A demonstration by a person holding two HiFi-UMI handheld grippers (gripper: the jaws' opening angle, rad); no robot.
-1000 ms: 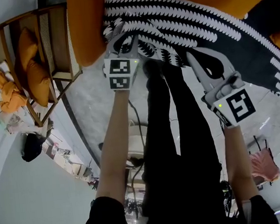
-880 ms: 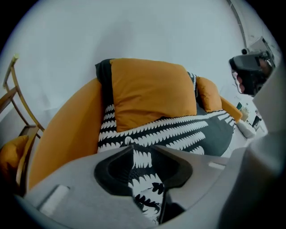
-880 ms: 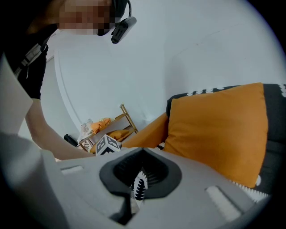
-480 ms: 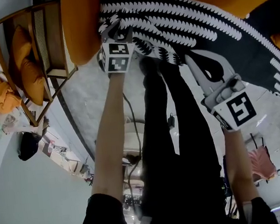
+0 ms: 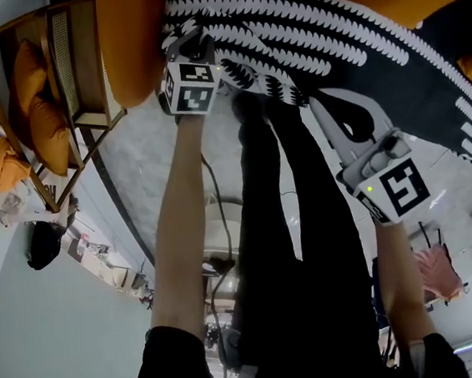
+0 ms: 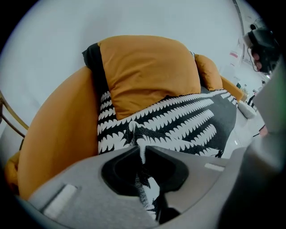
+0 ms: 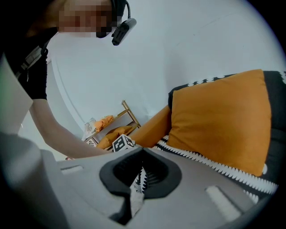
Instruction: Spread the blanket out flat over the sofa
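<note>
**Gripping the blanket's front edge**

Head view: the blanket [image 5: 304, 34] is draped over the sofa [image 5: 133, 44], its edge held by the left gripper [image 5: 194, 46] and right gripper [image 5: 321, 104].
Left gripper view: the jaws have just been closed onto fabric.
Right gripper view: the edge is pinched tight.
An even outward pull is judged needed next.

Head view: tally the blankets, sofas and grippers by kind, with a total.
Blanket: 1
Sofa: 1
Grippers: 2, the left gripper, jaws just closed further on the blanket, and the right gripper
Total: 4
</note>
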